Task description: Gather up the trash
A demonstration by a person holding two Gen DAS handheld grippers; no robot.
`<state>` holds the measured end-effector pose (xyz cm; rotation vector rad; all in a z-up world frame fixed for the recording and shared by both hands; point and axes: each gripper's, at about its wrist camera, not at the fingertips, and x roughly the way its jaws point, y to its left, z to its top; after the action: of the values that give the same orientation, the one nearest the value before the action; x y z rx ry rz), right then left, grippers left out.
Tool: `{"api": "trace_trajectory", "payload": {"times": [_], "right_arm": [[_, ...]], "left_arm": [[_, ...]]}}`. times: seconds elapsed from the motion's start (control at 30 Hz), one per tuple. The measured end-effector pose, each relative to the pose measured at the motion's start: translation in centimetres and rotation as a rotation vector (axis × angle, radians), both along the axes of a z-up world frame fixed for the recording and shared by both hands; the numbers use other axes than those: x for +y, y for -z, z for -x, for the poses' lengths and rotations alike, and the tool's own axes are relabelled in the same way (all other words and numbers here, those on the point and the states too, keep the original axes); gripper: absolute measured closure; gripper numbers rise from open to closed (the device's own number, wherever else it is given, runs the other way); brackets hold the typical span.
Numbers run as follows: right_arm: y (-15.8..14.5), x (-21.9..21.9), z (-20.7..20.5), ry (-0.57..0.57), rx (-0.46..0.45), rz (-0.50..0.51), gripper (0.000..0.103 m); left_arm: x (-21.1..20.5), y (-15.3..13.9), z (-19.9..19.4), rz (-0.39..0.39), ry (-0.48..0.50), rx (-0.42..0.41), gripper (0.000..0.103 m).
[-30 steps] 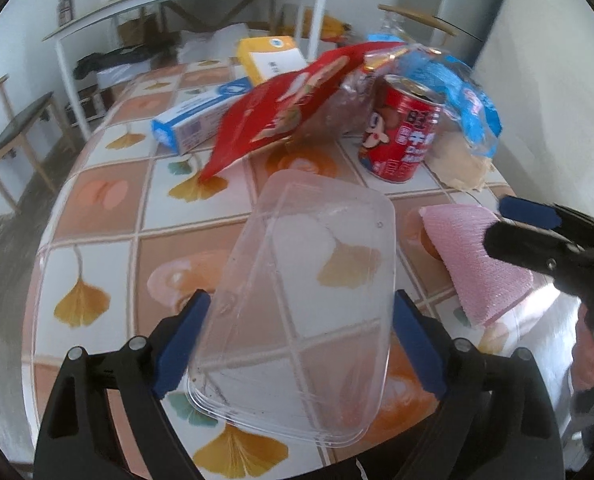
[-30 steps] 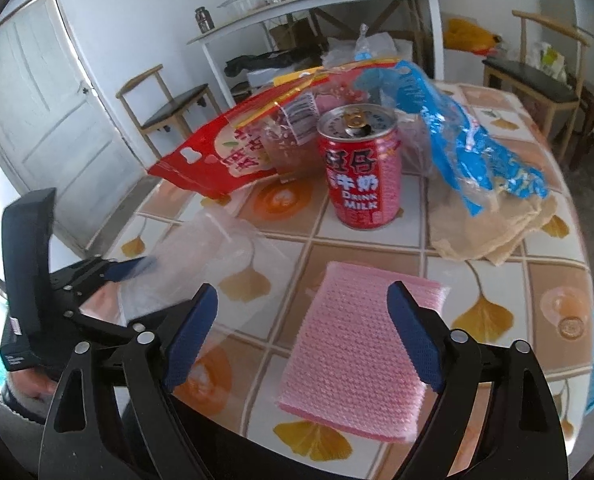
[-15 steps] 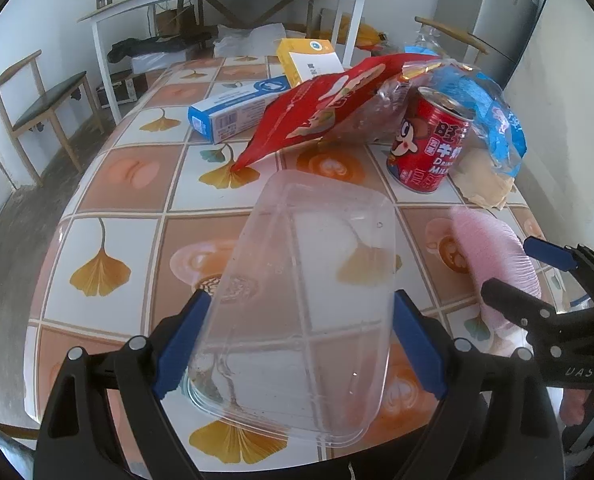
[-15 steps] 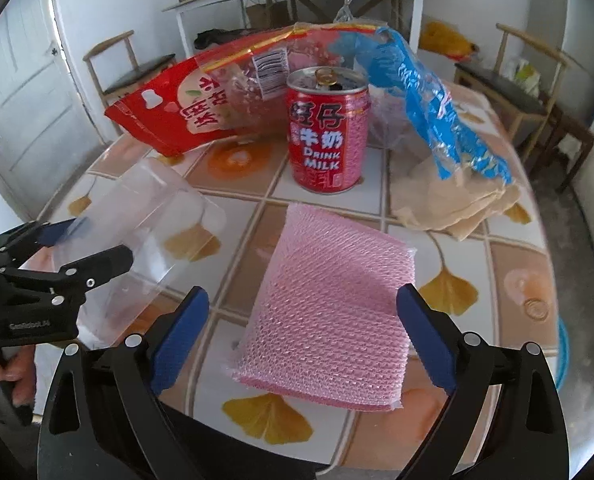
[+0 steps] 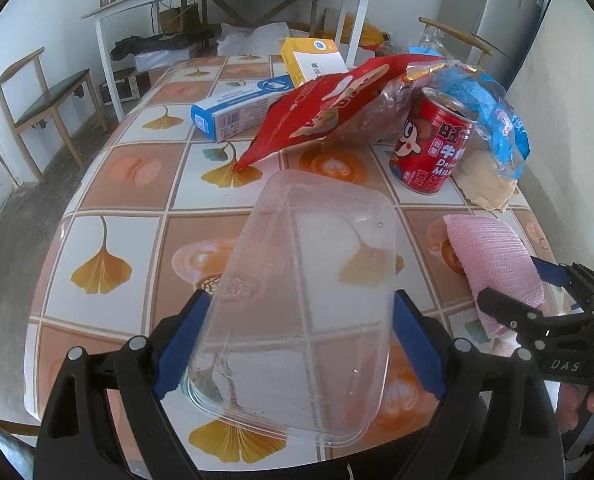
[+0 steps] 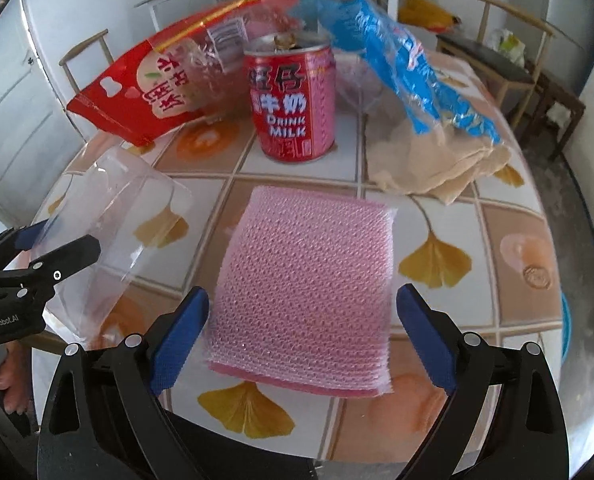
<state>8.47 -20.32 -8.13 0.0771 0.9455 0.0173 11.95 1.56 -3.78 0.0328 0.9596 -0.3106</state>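
A: What are we holding with the left gripper (image 5: 297,344)?

B: We are pinching a clear plastic tray (image 5: 305,292) between its blue pads (image 5: 181,336), lifted at a tilt over the table (image 5: 129,204). The tray is carrying only some specks and smears near its lower rim.

A: And the right gripper (image 6: 301,340)?

B: Its jaws are sitting spread around a pink sponge (image 6: 309,288); whether the pads are touching the sponge's sides, we cannot tell. The sponge is hanging just in front of the red milk can (image 6: 293,100).

A: What is lying around the can?

B: The can is standing upright, its top opened. A red snack bag (image 6: 145,88) is leaning just left of it, a blue wrapper (image 6: 409,64) is draping to its right, and crumpled beige paper (image 6: 437,164) is lying right of the can under that wrapper. Behind the snack bag, two cartons are lying, one blue and white (image 5: 237,108), one yellow (image 5: 313,60).
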Motion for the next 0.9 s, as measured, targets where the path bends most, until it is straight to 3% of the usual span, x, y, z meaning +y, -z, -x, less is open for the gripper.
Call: {"api": "trace_trajectory", "payload": {"times": [0.23,0.4,0.9], "right_arm": [[0.6,0.4,0.0,-0.012,0.011,-0.005,0.012],[0.6,0.1,0.0,-0.007,0.014,-0.017,0.022],[-0.5,-1.2,0.7,0.006,-0.024,-0.068,0.027]], "left_arm": [[0.1,0.2,-0.7,0.019,0.002,0.032,0.014],[0.4,0.4,-1.1,0.042,0.002,0.058,0.013],[0.8,-0.4,-0.4,0.079,-0.015,0.043,0.015]]}}
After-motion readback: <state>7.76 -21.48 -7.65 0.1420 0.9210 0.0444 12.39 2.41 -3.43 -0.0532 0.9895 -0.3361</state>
